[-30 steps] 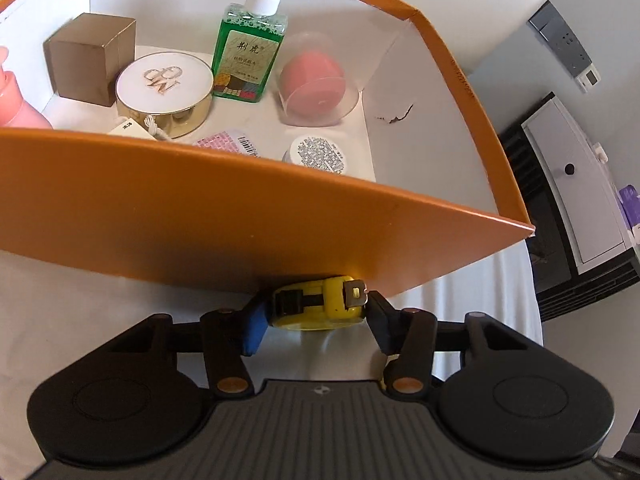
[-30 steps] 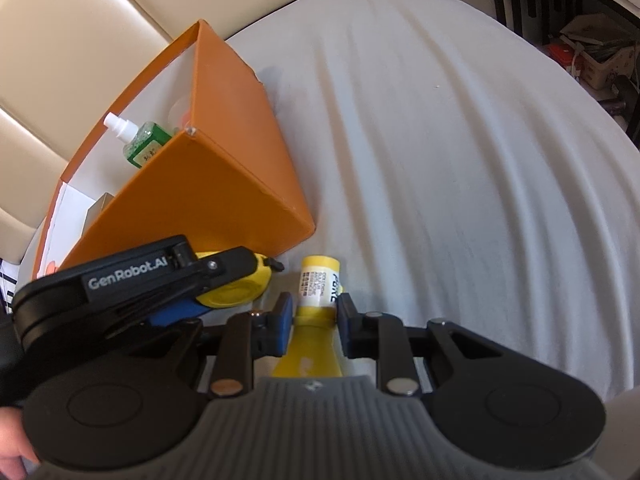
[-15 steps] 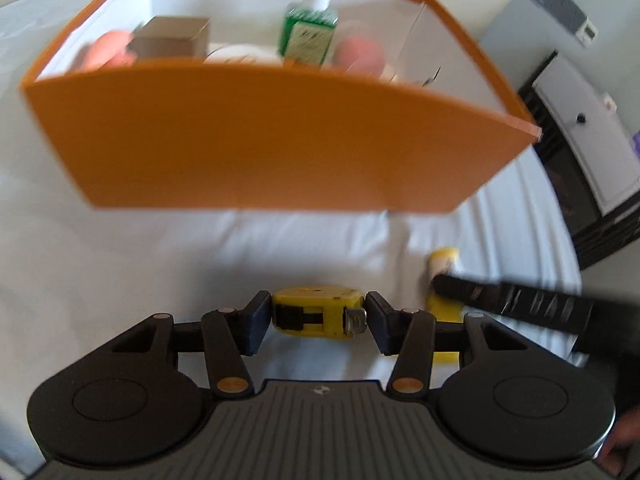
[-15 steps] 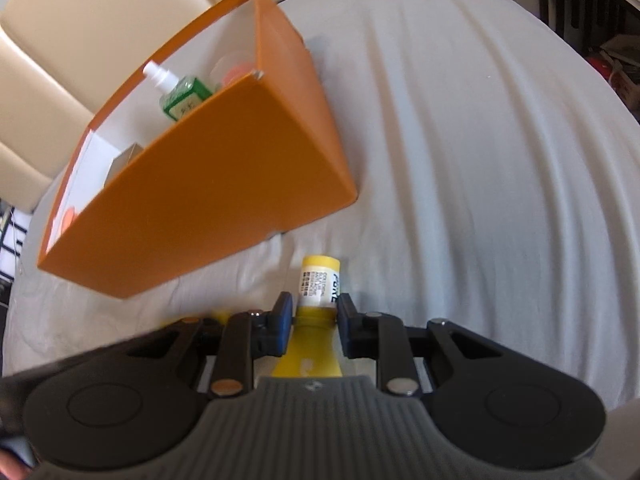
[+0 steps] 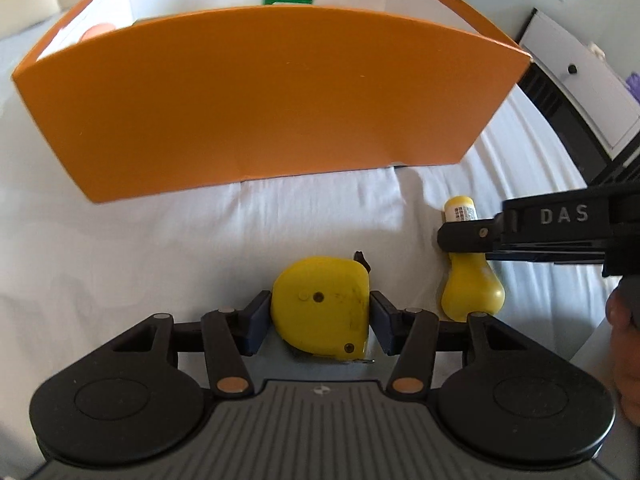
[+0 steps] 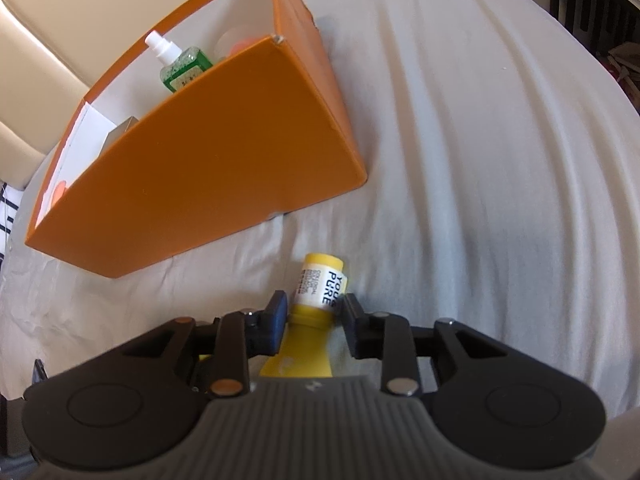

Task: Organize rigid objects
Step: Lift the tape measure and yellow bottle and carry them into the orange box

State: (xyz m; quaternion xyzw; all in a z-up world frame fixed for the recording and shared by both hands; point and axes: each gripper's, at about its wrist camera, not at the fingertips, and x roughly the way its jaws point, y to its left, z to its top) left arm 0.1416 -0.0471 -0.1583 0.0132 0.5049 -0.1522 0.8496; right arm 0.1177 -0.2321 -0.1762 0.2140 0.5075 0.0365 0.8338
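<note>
Left gripper (image 5: 320, 316) clamped yellow tape measure (image 5: 320, 306) resting on white sheet (image 5: 160, 240), casing scuffed, underside hidden. Right gripper (image 6: 314, 320) sat astride yellow bottle (image 6: 320, 284), pads close beside neck, contact unclear; bottle base hidden. Orange box (image 5: 260, 108) stood beyond, wall masking contents except green spray bottle (image 6: 182, 68).
</note>
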